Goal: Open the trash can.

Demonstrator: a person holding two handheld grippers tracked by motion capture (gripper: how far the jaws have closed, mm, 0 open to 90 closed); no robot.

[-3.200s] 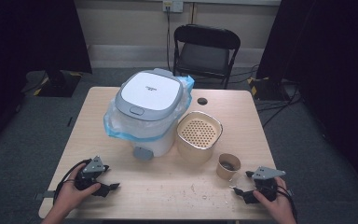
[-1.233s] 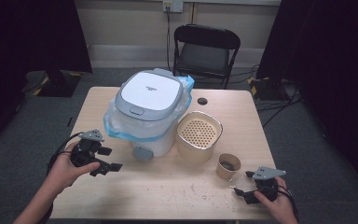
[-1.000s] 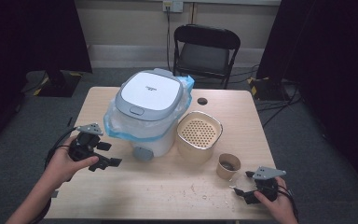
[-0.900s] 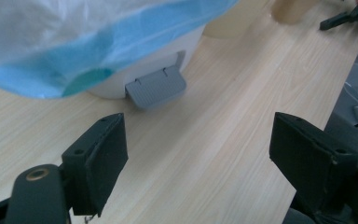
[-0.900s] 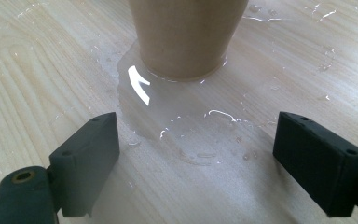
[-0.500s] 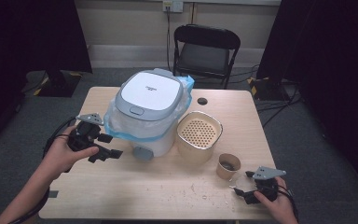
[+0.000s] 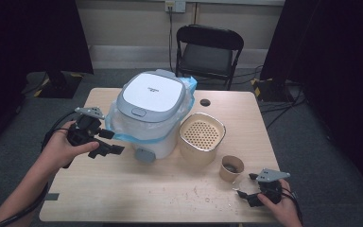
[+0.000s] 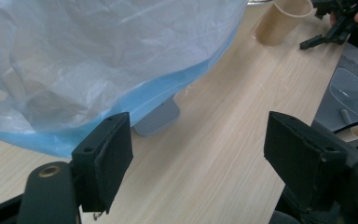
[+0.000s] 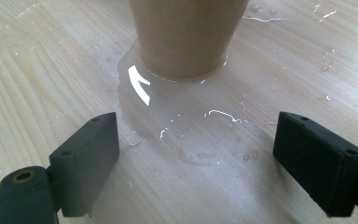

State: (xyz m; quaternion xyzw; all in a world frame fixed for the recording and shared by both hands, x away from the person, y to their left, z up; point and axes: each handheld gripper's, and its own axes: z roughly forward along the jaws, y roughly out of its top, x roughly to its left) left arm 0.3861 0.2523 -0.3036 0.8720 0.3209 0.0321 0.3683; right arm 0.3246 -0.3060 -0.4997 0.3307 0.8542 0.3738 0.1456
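A white rice cooker [image 7: 149, 111] with a grey-rimmed lid stands at the table's middle, wrapped in a clear blue-edged plastic bag [image 8: 98, 56]. My left gripper [image 7: 109, 142] hovers open beside the cooker's left front, above the table. Its jaws point at the bag's lower hem and a grey foot [image 8: 156, 119], with nothing between them [image 8: 198, 140]. A small brown paper cup [image 7: 230, 168] stands at the front right. My right gripper [image 7: 245, 185] rests open on the table just short of that cup [image 9: 186, 32]. A water puddle [image 9: 182, 116] lies between its jaws [image 9: 198, 144].
A beige perforated basket [image 7: 201, 137] stands right of the cooker, close to the cup. A small black disc [image 7: 204, 101] lies at the table's back. A black folding chair [image 7: 208, 47] stands behind the table. Crumbs and wet spots mark the front of the tabletop [image 7: 170, 198].
My left hand has lifted its gripper off the front left of the table and carried it up and toward the cooker's left side. The right gripper has stayed in place.
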